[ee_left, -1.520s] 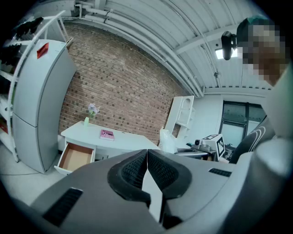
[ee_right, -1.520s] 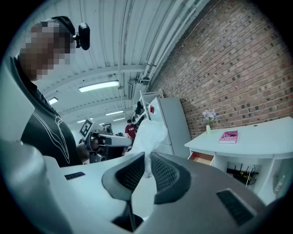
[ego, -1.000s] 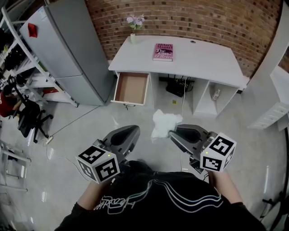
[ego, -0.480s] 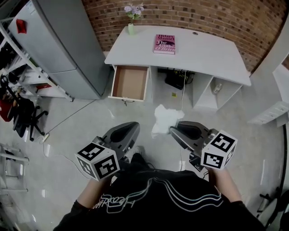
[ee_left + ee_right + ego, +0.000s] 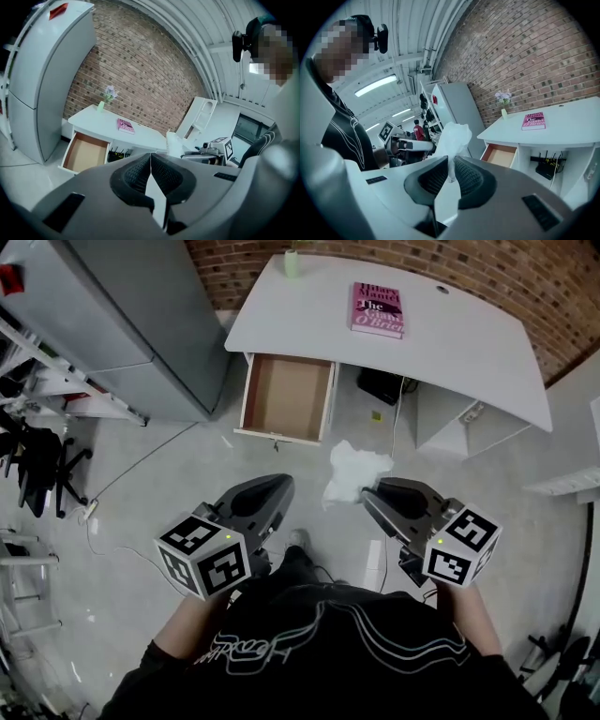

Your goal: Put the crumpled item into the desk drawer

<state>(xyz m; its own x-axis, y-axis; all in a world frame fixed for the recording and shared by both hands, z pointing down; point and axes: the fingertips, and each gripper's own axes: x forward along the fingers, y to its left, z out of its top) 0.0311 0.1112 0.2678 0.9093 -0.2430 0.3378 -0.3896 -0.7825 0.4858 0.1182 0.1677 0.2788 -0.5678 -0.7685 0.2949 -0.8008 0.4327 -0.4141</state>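
Note:
A crumpled white item [image 5: 354, 470] hangs in the air in front of me, pinched at its lower edge by my right gripper [image 5: 367, 498], which is shut on it. In the right gripper view the crumpled item [image 5: 452, 140] stands up from between the ribbed pads. My left gripper [image 5: 281, 486] is held level beside it, shut and empty; in the left gripper view its pads [image 5: 150, 169] meet. The desk drawer [image 5: 287, 397] stands pulled open and bare inside, under the left end of the white desk [image 5: 469, 343], ahead and a little left of both grippers.
A pink book [image 5: 378, 309] lies on the desk top. A grey fridge [image 5: 122, 315] stands left of the desk, a black office chair [image 5: 37, 470] at far left. Cables and a black box [image 5: 380, 385] sit under the desk. A cord [image 5: 141, 470] runs over the floor.
The desk and open drawer have come nearer in the head view as I moved forward. Both grippers keep their pose, the crumpled item still held by the right one.

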